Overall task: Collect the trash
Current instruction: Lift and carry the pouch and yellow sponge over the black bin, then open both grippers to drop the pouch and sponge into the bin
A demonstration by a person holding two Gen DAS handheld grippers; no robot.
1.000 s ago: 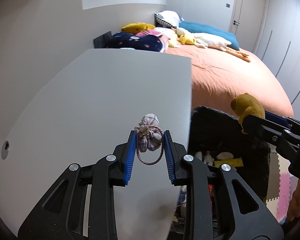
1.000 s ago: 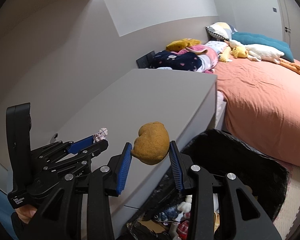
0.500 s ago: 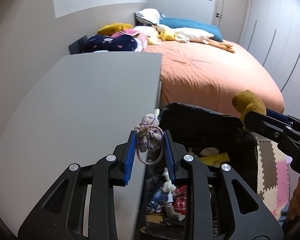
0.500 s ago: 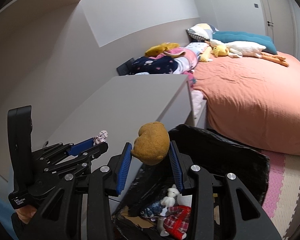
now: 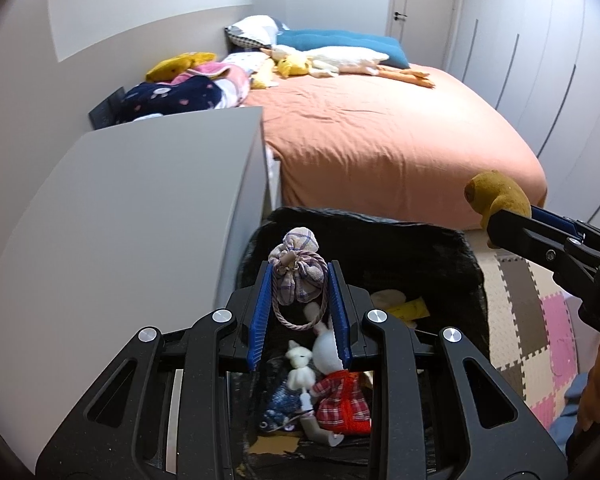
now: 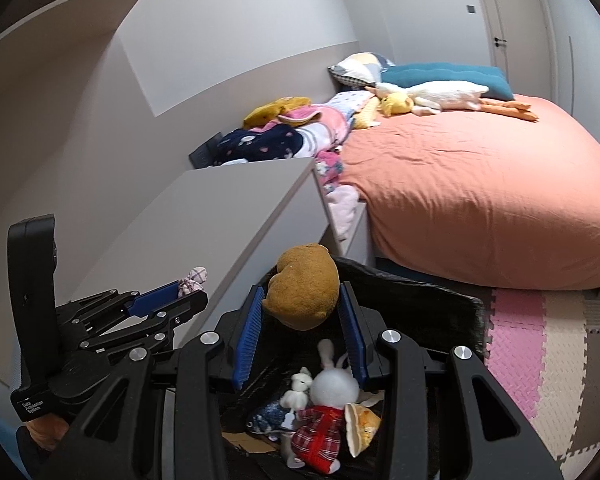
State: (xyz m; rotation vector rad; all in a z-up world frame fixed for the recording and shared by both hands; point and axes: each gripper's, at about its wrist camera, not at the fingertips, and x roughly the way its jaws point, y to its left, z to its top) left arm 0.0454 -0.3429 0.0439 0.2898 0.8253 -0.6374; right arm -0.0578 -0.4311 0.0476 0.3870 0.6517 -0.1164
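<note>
two handheld grippers hang over an open black bin beside a grey cabinet and an orange bed. the left gripper pinches a small plaid pouch by its sides, cord loop dangling. the right gripper clamps a brown plush. inside the bin lies a white rabbit doll in a red dress among other scraps.

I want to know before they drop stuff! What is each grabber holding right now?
Left gripper: shut on the plaid cloth pouch.
Right gripper: shut on the brown plush toy.
</note>
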